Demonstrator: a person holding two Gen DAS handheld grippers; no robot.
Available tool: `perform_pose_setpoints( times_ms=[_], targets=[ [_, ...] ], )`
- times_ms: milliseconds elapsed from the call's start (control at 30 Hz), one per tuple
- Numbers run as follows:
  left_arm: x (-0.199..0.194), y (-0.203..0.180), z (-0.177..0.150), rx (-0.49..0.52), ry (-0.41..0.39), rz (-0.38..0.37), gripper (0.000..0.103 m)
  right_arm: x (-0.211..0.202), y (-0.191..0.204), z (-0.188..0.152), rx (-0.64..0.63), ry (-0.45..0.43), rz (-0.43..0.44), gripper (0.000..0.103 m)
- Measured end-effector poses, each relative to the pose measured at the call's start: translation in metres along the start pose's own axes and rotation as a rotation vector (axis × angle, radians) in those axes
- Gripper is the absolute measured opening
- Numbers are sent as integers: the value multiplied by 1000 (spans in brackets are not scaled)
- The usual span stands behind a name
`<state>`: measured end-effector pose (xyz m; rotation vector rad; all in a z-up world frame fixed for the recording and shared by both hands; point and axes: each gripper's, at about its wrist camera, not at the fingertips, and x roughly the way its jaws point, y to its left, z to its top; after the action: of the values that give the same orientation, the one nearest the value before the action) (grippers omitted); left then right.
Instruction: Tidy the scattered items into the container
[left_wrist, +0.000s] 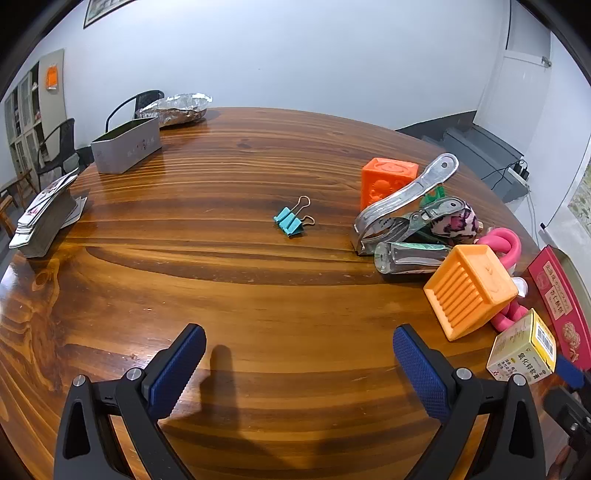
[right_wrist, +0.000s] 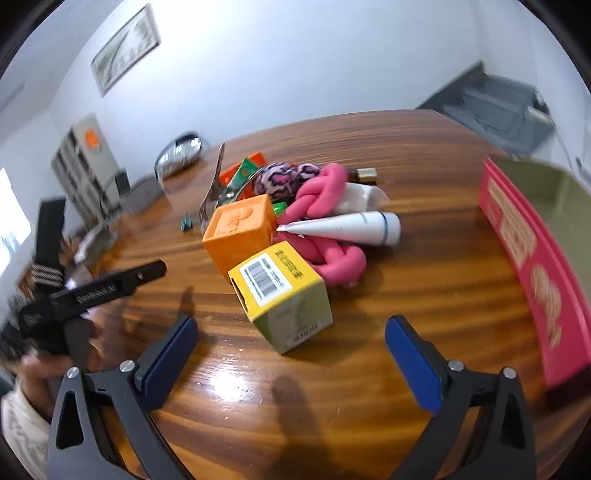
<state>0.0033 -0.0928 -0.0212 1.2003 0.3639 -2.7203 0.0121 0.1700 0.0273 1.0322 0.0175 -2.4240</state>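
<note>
My left gripper (left_wrist: 299, 343) is open over bare wood, well short of a teal binder clip (left_wrist: 291, 220). To its right lies a heap: an orange cube (left_wrist: 388, 179), a metal hole punch (left_wrist: 399, 206), a clear bottle (left_wrist: 410, 256), a light orange block (left_wrist: 469, 291), a pink twisted toy (left_wrist: 506, 247) and a yellow box (left_wrist: 524, 347). My right gripper (right_wrist: 290, 332) is open, with the yellow box (right_wrist: 280, 291) just ahead of its fingertips. Behind that box sit the light orange block (right_wrist: 240, 232), the pink twisted toy (right_wrist: 325, 221) and a white tube (right_wrist: 351, 227). The red container (right_wrist: 532, 269) stands at the right.
A grey tin (left_wrist: 127, 146), a foil tray (left_wrist: 177, 109) and a stack of cards on a box (left_wrist: 44, 218) sit along the table's left and far side. Chairs (left_wrist: 59, 147) stand beyond the edge. In the right wrist view a person's hand holds the other gripper's body (right_wrist: 85, 291).
</note>
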Motion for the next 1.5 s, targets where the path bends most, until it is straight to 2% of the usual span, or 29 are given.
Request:
perform_pose_setpoints(
  times_ms=[133, 200, 300, 467, 567, 700, 933, 967, 1133, 1233, 1333, 1433, 1500],
  targets=[
    [1, 3, 1, -3, -5, 8, 103, 5, 9, 16, -68, -30, 6, 100],
    [4, 5, 4, 6, 0, -1, 103, 12, 4, 15, -33, -23, 37, 98],
    [14, 9, 13, 23, 10, -39, 103, 20, -6, 10, 26, 38, 84, 93],
    [29, -1, 34, 189, -14, -14, 102, 11, -6, 10, 31, 11, 109, 93],
    [47, -4, 47, 261, 15, -17, 92, 10, 0, 10, 4, 7, 107, 93],
    [70, 5, 67, 260, 72, -75, 83, 6, 3, 13, -12, -5, 103, 93],
    [90, 10, 85, 282, 93, -108, 82, 7, -8, 18, 40, 0, 131, 93],
    [91, 8, 87, 294, 93, -113, 80, 8, -9, 18, 46, 1, 133, 93],
    [90, -4, 88, 357, 85, -137, 50, 8, -12, 20, 60, -4, 131, 94],
    [88, -7, 87, 370, 82, -148, 37, 8, -14, 21, 71, -4, 132, 94],
    [86, -8, 85, 363, 80, -145, 37, 8, -15, 21, 77, -2, 136, 94],
    [82, -9, 80, 350, 76, -133, 27, 8, -15, 21, 77, -2, 129, 94],
    [79, -8, 77, 324, 73, -113, 27, 8, -15, 21, 80, -3, 130, 94]
  ],
)
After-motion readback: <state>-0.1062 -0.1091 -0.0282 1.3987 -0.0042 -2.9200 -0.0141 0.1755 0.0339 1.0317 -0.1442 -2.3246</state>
